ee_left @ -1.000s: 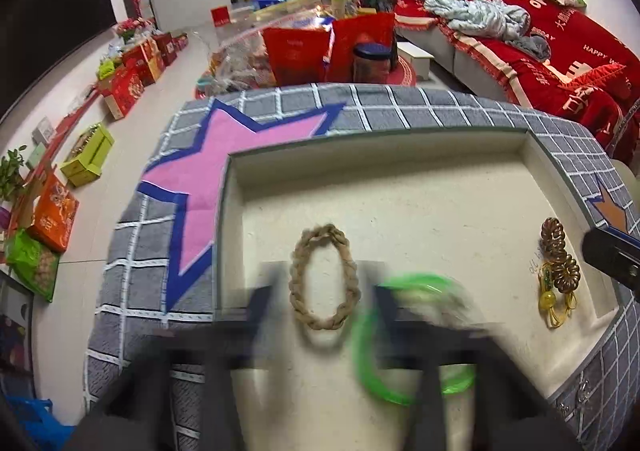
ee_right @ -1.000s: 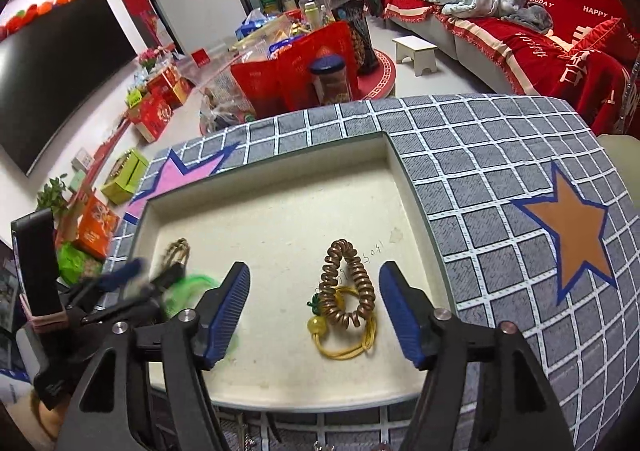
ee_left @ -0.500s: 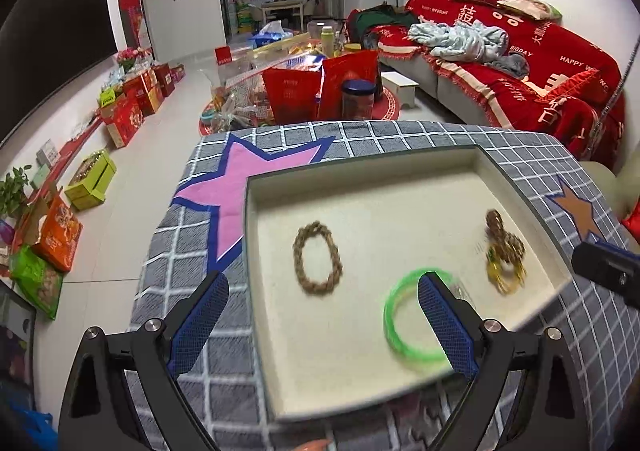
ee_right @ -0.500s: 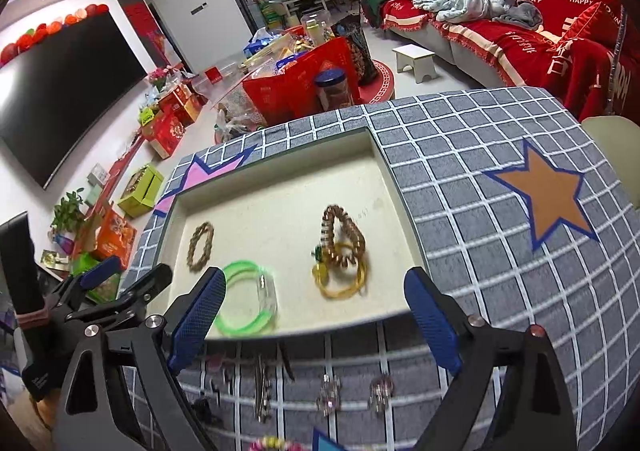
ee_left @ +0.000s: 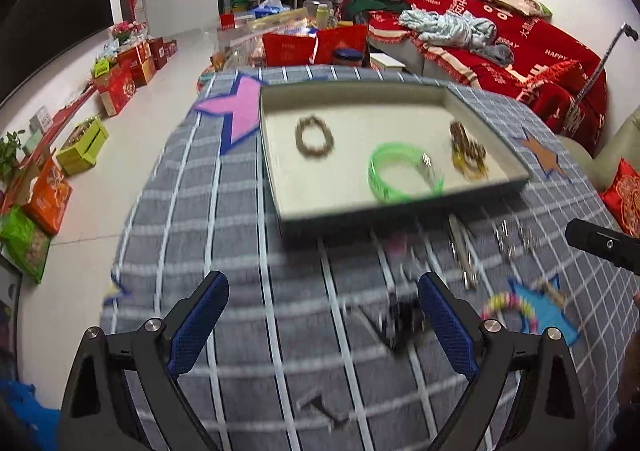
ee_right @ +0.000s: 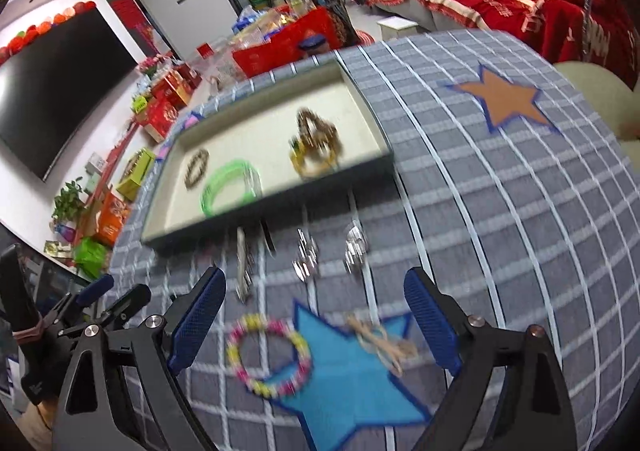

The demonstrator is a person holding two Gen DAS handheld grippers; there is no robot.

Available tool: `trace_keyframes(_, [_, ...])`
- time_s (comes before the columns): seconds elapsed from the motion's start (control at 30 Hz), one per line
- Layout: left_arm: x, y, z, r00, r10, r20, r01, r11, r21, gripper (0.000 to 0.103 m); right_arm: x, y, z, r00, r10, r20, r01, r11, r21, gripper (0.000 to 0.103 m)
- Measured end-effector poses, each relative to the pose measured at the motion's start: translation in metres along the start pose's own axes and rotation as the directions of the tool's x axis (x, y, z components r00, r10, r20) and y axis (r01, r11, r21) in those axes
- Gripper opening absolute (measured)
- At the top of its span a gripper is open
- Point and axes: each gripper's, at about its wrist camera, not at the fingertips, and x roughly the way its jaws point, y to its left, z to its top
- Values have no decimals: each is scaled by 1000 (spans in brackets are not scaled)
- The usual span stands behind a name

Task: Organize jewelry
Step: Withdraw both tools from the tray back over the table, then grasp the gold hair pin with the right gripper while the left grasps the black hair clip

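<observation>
Now the beaded bracelet (ee_right: 267,356) lies between the right gripper's (ee_right: 316,327) spread jaws

tray (ee_left: 280,187): three bracelets flat inside | beaded bracelet (ee_right: 267,356), silver pieces (ee_right: 306,259): on cloth

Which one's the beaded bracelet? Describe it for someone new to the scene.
Start at the tray on the grey checked cloth, then come toward the camera to the blue star. The beaded bracelet lies at its left edge: the only pink-and-yellow ring, outside the tray, unlike the green bangle.
</observation>
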Motion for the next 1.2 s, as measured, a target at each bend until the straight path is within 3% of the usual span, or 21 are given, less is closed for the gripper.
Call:
trace_keyframes(0.4, [7,-15,-33,997,2,-72,0,1000,24,103,-15,-21,-55,991,-130,-42,128,990,-51,93])
trace_keyframes(0.73, [11,-20,-33,996,0,-84,3,999,39,103,-15,-27,-57,985,-170,-38,166,982,-87,92])
trace_keyframes(0.97, [17,-25,-28,997,-12,-80,19,996,86,103,-1,-16,-50,979,-198,-44,188,967,-175,92])
trace_keyframes(1.07, [21,-23,-27,996,-15,-92,22,996,81,103,4,-15,-48,977,-208,-46,196,961,-196,89])
trace_keyframes(1.2, [23,-26,-26,996,-7,-87,16,994,110,103,10,-11,-44,975,-217,-49,200,952,-232,75])
